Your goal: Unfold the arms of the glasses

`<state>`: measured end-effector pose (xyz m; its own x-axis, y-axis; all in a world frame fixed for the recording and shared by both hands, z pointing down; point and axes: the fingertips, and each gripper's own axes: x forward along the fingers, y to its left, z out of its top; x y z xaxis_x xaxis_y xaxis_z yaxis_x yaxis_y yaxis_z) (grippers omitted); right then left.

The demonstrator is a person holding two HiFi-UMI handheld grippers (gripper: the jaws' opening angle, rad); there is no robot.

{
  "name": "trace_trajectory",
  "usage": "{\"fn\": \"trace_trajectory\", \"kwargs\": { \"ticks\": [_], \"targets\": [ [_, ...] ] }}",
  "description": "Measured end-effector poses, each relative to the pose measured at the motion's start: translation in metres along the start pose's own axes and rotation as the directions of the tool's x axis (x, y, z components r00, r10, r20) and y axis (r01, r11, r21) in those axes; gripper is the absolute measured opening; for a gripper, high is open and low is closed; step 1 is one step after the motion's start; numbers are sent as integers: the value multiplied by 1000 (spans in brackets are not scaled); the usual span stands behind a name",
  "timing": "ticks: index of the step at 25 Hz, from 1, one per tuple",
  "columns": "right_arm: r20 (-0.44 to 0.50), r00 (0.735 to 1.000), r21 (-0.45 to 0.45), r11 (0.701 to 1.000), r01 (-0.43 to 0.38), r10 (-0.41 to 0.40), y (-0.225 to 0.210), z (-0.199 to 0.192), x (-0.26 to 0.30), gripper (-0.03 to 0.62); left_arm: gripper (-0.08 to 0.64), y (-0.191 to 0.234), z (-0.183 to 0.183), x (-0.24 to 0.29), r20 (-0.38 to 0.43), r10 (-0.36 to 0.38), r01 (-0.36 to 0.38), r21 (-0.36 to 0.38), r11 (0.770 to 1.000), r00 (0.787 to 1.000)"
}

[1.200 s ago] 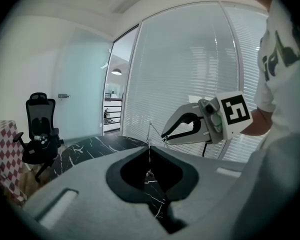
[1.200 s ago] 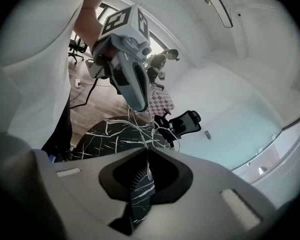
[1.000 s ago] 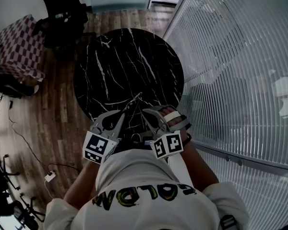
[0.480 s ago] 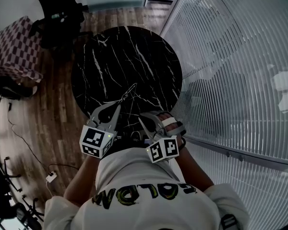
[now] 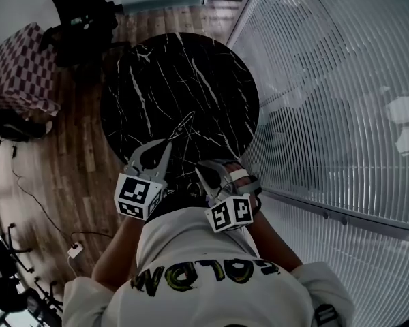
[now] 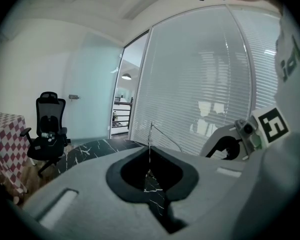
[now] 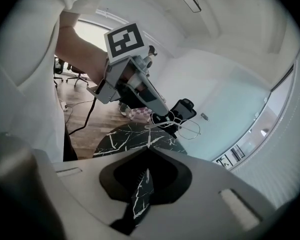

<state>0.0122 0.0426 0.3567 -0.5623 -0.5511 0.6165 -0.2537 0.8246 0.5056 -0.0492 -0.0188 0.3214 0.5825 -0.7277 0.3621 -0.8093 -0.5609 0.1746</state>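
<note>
Thin wire-framed glasses (image 5: 184,124) hang in the air over the near edge of a round black marble table (image 5: 184,67). My left gripper (image 5: 169,144) is shut on the frame. In the right gripper view its tips (image 7: 165,119) pinch the glasses beside a round lens (image 7: 190,129). In the left gripper view a thin wire (image 6: 151,134) rises from the closed jaws (image 6: 149,149). My right gripper (image 5: 199,169) sits just right of the left one. It is shut on the end of one glasses arm, which stands up from its tips (image 7: 146,148).
A black office chair (image 5: 82,19) and a checkered seat (image 5: 20,67) stand on the wood floor to the left of the table. A glass wall with blinds (image 5: 327,80) runs along the right. A cable and plug (image 5: 71,251) lie on the floor at lower left.
The right gripper has rolled a little and drifted slightly left toward the left gripper. The left gripper and the glasses have hardly moved.
</note>
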Motion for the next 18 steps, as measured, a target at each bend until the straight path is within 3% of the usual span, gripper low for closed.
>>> {"fn": "trace_trajectory", "kwargs": {
  "ticks": [9,12,15,18],
  "targets": [
    [18,1000,67,998,-11,10,13,-5,1,12,5,-2,-3,6,8,-12,12,0,1000,1000],
    [32,998,126,990,-62,58,10,3,-3,61,5,0,-1,4,2,-18,18,-1,1000,1000],
    [124,988,267,955,-127,97,-3,24,-12,109,5,2,2,2,-1,-21,21,1,1000,1000],
    [236,971,451,881,-140,34,-27,38,-18,118,5,-1,-1,1,-3,-22,22,6,1000,1000]
  ]
}}
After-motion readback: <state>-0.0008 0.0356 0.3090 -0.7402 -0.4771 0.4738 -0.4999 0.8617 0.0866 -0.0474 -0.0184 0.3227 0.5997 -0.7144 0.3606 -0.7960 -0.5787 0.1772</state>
